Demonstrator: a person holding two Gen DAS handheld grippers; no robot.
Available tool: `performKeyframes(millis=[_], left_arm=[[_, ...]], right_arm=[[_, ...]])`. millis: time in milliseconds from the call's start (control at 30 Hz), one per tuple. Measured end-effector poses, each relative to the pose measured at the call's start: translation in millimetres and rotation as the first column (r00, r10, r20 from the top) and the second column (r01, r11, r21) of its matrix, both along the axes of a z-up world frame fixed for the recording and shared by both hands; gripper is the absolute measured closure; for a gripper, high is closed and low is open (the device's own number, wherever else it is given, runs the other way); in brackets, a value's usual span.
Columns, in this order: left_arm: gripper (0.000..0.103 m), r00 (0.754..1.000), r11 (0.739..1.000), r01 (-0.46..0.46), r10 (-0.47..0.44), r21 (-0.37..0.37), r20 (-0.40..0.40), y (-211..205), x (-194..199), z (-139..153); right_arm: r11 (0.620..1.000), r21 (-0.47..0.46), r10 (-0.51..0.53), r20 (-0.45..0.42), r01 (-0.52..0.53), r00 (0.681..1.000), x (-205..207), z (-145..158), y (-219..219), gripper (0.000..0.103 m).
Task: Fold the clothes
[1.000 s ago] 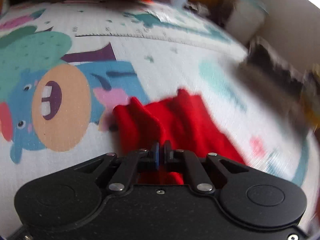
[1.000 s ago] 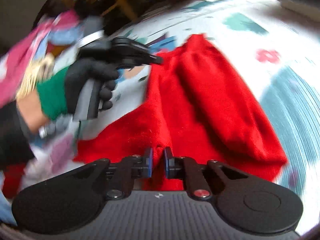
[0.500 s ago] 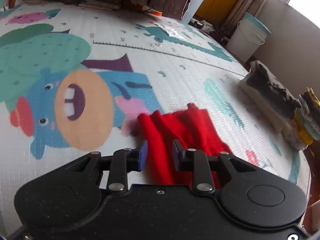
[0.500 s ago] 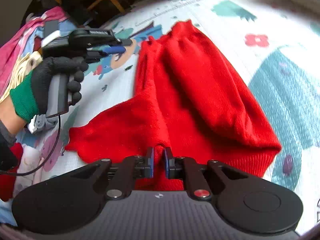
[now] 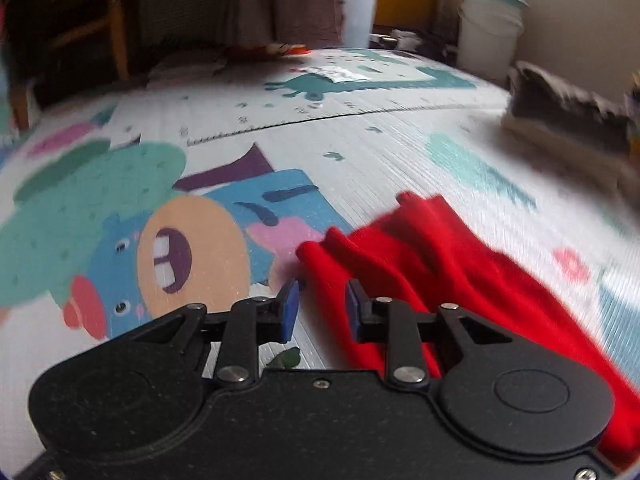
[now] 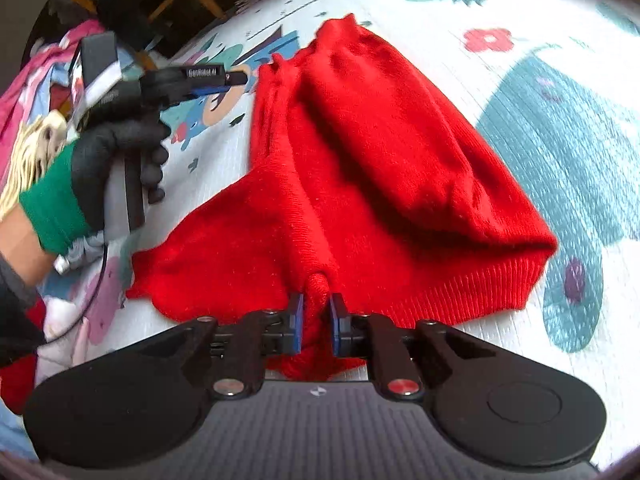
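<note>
A home living space is indicated by a colourful cartoon-printed foam play mat [image 5: 360, 148] spread over the floor, bordered by wooden chair legs [image 5: 116, 32], brown curtains [image 5: 304, 4], white plastic buckets [image 5: 490, 36] and a heap of mixed laundry [image 6: 36, 92].

We see a cartoon play mat [image 5: 360, 152] covering the floor, two white buckets [image 5: 490, 36] by the far wall, a wooden chair [image 5: 80, 28], and a pile of clothes [image 6: 28, 120].
</note>
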State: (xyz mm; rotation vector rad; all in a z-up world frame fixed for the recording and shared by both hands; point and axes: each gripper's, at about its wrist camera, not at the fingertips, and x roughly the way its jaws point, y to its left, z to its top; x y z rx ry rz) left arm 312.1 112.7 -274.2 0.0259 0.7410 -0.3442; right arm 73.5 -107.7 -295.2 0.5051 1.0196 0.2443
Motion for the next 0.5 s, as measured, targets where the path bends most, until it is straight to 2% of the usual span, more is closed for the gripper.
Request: performKeyframes(millis=[133, 167, 200, 233, 267, 300, 333, 400, 433, 467, 500], left_arm=[[0.078, 0.991, 0.995, -0.023, 0.009, -0.098, -0.133, 1.2, 21.1, -22.4], [0.078, 0.991, 0.995, -0.012, -0.001, -0.097, -0.133, -1.1, 19.3, -24.4], [0.094, 0.992, 0.996, 0.0, -0.011, -0.086, -0.122, -3.7, 15.9, -24.7], [0.097, 0.993, 0.996, -0.024, 0.013, -0.091, -0.116, 0.9, 16.7, -22.8], [0.097, 0.985, 0.982, -0.109, 0.085, -0.151, -0.152, 15.6, 20.3, -23.1], [0.097, 0.971, 0.958, -0.175, 0.13, -0.226, -0.198, 29.7, 23.8, -27.1], [0.097, 0.966, 0.946, -0.193, 0.137, -0.261, -0.218, 35.3, 25.2, -30.0], [0.096, 0.976, 0.966, -0.136, 0.093, -0.218, -0.198, 28.0, 24.0, -25.4], [0.083, 0.977, 0.972, -0.127, 0.088, -0.197, -0.196, 26.8, 23.7, -21.0], [0.076, 0.977, 0.971, -0.153, 0.121, -0.184, -0.175, 30.3, 21.3, -13.9], [0.073, 0.979, 0.966, -0.167, 0.14, -0.196, -0.145, 35.3, 18.0, -7.0]], right_arm=[[1.0, 0.005, -0.008, -0.003, 0.008, 1.0, -1.1, -2.0, 1.2, 0.088], [1.0, 0.011, -0.013, -0.005, 0.013, 1.0, -1.7, -2.8, 0.8, 0.088], [1.0, 0.019, -0.018, -0.008, 0.019, 1.0, -1.7, -3.7, -0.9, 0.088], [0.999, 0.03, -0.025, -0.013, 0.025, 1.0, -1.7, -5.3, -3.0, 0.088], [0.998, 0.045, -0.035, -0.02, 0.036, 0.999, -1.6, -7.0, -5.4, 0.088], [0.997, 0.061, -0.048, -0.028, 0.05, 0.998, -1.5, -8.8, -8.2, 0.088], [0.995, 0.073, -0.059, -0.035, 0.061, 0.998, -1.1, -9.9, -10.2, 0.088], [0.996, 0.07, -0.056, -0.038, 0.059, 0.998, 0.6, -9.8, -10.7, 0.088], [0.997, 0.064, -0.049, -0.036, 0.051, 0.998, 1.3, -9.6, -10.6, 0.088], [0.997, 0.06, -0.042, -0.033, 0.044, 0.999, 1.7, -9.4, -10.7, 0.088], [0.998, 0.057, -0.038, -0.031, 0.04, 0.999, 1.7, -9.1, -10.9, 0.088]])
